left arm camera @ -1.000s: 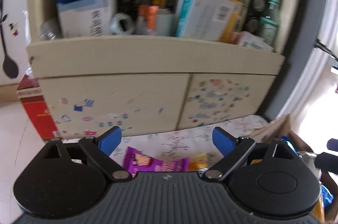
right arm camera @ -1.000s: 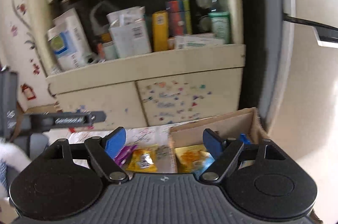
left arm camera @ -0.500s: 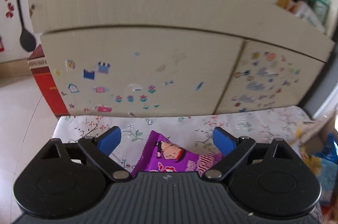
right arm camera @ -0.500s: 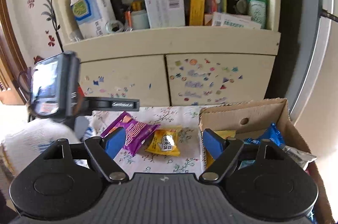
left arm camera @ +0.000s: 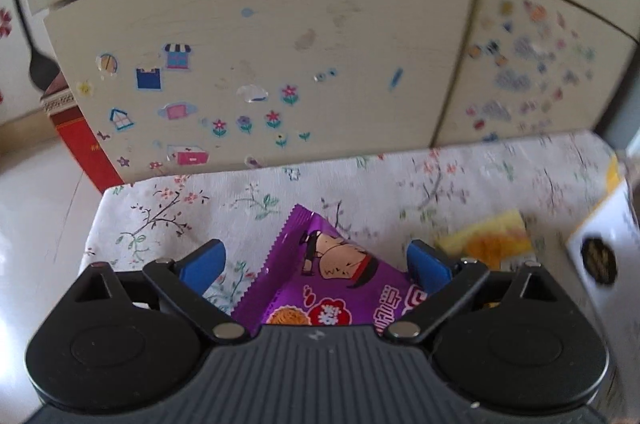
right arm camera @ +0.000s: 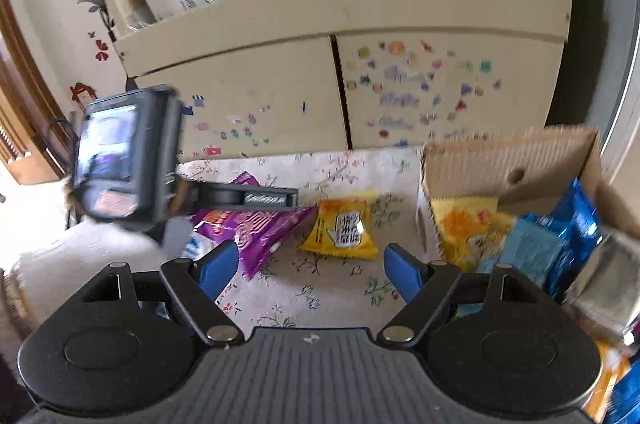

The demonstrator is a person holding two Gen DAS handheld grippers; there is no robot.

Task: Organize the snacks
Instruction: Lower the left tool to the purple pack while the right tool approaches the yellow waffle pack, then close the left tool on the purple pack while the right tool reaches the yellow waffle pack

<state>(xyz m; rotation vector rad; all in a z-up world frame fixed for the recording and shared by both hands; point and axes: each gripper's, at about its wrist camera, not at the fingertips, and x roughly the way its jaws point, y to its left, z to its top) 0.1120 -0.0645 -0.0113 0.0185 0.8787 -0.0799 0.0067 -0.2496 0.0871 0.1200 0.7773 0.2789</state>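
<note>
A purple snack packet [left arm camera: 324, 284] lies on the floral tablecloth [left arm camera: 248, 200], between the open jaws of my left gripper [left arm camera: 314, 266], which hovers just above it. It also shows in the right wrist view [right arm camera: 256, 228], partly under the left gripper's body. A yellow snack packet [right arm camera: 344, 228] lies to its right and is blurred in the left wrist view [left arm camera: 486, 242]. My right gripper [right arm camera: 308, 270] is open and empty, above the cloth in front of the yellow packet. A cardboard box [right arm camera: 508, 160] on the right holds yellow and blue packets.
A cream cabinet [left arm camera: 280, 56] with stickers on its doors stands right behind the table. Its open shelf [right arm camera: 320, 0] is crowded with boxes and bottles. A red box [left arm camera: 86, 148] stands on the floor at the left. The table's left edge is near the left gripper.
Both grippers have come down and forward toward the table. The purple packet now sits between the left jaws. The right view has tilted down and shows more of the box and packets.
</note>
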